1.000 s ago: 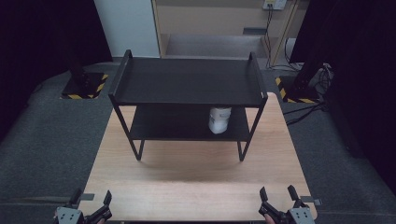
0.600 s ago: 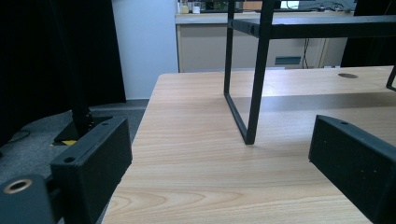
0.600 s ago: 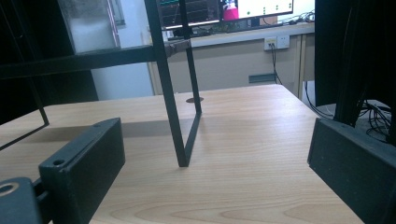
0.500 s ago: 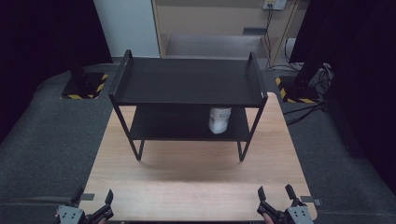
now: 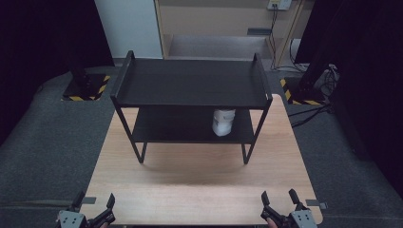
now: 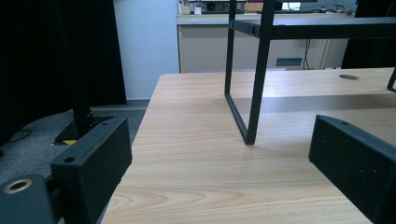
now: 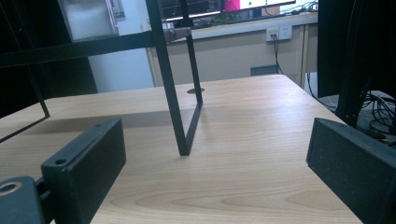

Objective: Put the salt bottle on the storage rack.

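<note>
A black two-tier metal shelf stands on the far half of the wooden table. A white jar sits on its lower tier, toward the right; its bottom shows as a pale block in the right gripper view. My left gripper rests at the table's near left corner, jaws spread wide and empty. My right gripper sits at the near right corner, also open and empty. In the left gripper view the shelf's front left leg rises ahead; in the right gripper view the front right leg does.
Grey carpet surrounds the table. Black stands with yellow-black striped bases flank the far corners, and cables lie at the far right. A pale cabinet lines the back wall.
The right gripper has shifted slightly left and forward along the near edge. The left gripper, shelf and jar stay where they were.
</note>
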